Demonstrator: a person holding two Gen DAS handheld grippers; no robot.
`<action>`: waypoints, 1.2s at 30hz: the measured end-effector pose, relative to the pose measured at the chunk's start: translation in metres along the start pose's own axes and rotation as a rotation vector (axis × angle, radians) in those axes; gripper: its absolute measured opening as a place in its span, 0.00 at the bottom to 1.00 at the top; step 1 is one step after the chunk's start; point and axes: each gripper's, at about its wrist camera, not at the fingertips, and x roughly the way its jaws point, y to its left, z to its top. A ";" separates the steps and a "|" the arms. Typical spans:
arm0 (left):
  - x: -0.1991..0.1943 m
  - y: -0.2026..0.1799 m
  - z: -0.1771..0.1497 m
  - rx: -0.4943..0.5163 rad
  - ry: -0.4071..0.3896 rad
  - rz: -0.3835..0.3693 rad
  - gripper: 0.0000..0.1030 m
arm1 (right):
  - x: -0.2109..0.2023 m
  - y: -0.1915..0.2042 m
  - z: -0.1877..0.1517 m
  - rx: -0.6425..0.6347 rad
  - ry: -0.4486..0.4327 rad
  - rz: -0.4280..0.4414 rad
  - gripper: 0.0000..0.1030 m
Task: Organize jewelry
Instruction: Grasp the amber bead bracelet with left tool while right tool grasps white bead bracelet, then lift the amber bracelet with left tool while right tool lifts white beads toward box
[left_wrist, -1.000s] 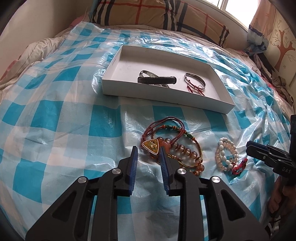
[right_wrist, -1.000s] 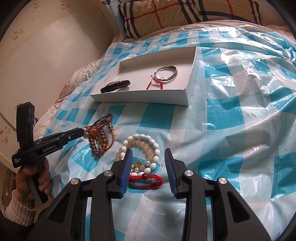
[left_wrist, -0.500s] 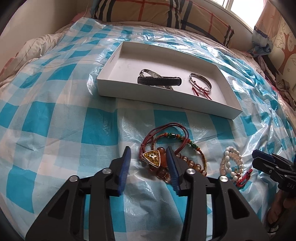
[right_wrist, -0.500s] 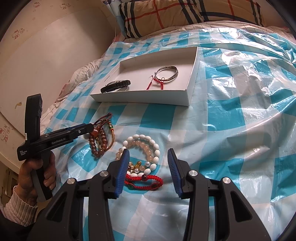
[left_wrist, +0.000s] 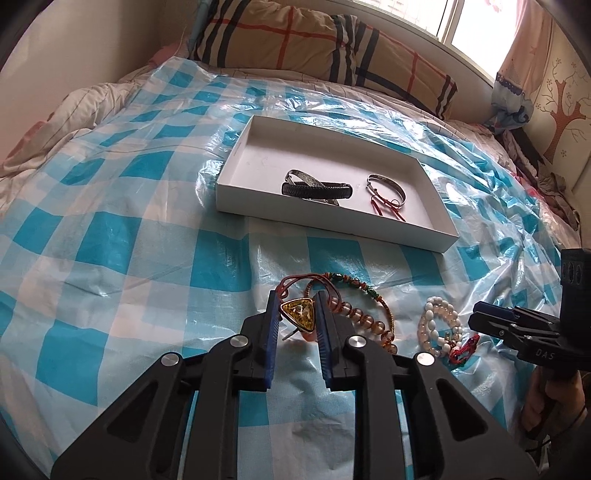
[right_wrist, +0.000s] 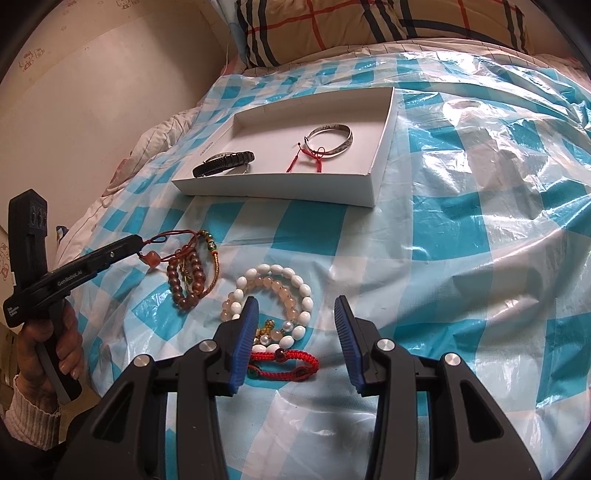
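Observation:
My left gripper (left_wrist: 297, 314) is shut on a gold triangular pendant (left_wrist: 299, 314) on a red cord, beside a brown bead bracelet (left_wrist: 364, 321) and a green-beaded gold cord (left_wrist: 354, 286). In the right wrist view the left gripper (right_wrist: 122, 249) holds the cord just above the sheet. My right gripper (right_wrist: 295, 325) is open over a white and peach bead bracelet (right_wrist: 291, 284) and a red woven bracelet (right_wrist: 284, 363). A white tray (left_wrist: 332, 218) holds a black band (left_wrist: 317, 190), a silver bangle (left_wrist: 388, 188) and a red string.
The bed is covered by a blue and white checked plastic sheet (right_wrist: 461, 221). A plaid pillow (left_wrist: 314, 40) lies at the head, a wall (right_wrist: 92, 92) runs on the left, and a window and curtain (left_wrist: 517, 48) are at the far right.
My left gripper has moved forward and shut on the triangular pendant. My right gripper has opened a little wider over the white bead bracelet.

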 end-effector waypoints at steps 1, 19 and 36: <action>0.000 0.001 -0.001 -0.004 0.000 -0.002 0.17 | 0.002 0.000 0.000 0.000 0.005 -0.003 0.41; 0.002 -0.002 -0.009 -0.012 0.016 -0.030 0.17 | 0.010 0.041 0.004 -0.162 0.020 0.062 0.40; -0.006 -0.008 -0.007 -0.003 -0.013 -0.044 0.17 | 0.020 0.026 0.010 -0.046 0.018 0.187 0.08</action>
